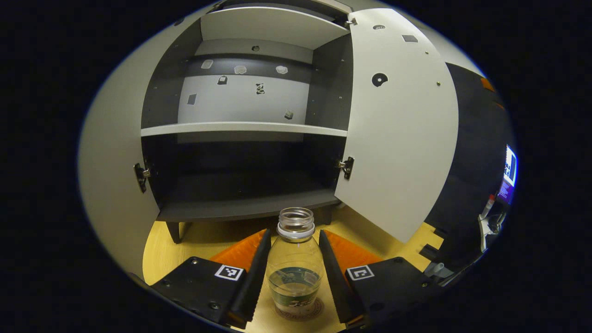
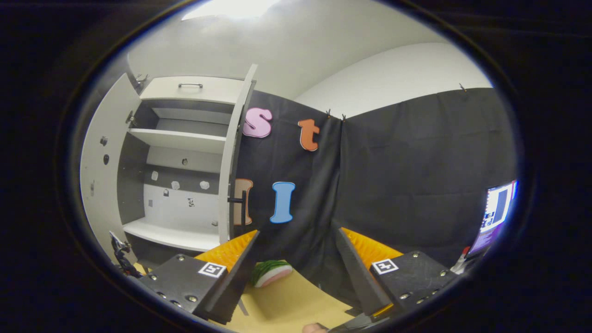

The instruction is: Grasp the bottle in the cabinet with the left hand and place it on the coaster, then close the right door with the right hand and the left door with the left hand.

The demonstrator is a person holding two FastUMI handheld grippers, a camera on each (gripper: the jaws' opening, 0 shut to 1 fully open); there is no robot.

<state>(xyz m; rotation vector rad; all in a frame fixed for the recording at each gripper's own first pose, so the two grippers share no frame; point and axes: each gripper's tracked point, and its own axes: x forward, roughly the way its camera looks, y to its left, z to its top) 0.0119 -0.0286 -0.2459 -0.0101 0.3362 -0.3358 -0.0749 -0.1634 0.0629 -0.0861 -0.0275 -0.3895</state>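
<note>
The left gripper (image 1: 294, 270) points level at the cabinet, low over the table, its fingers (image 1: 253, 273) either side of the bottle (image 1: 294, 273), close against it. The right gripper (image 2: 296, 273) hangs over the table with fingers (image 2: 233, 282) spread wide, holding nothing.

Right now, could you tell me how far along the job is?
The bottle already stands on the coaster, out of the cabinet. The left gripper straddles it, fingers apparently just clear. Left to do: both doors, the right door and left door, are open.
</note>
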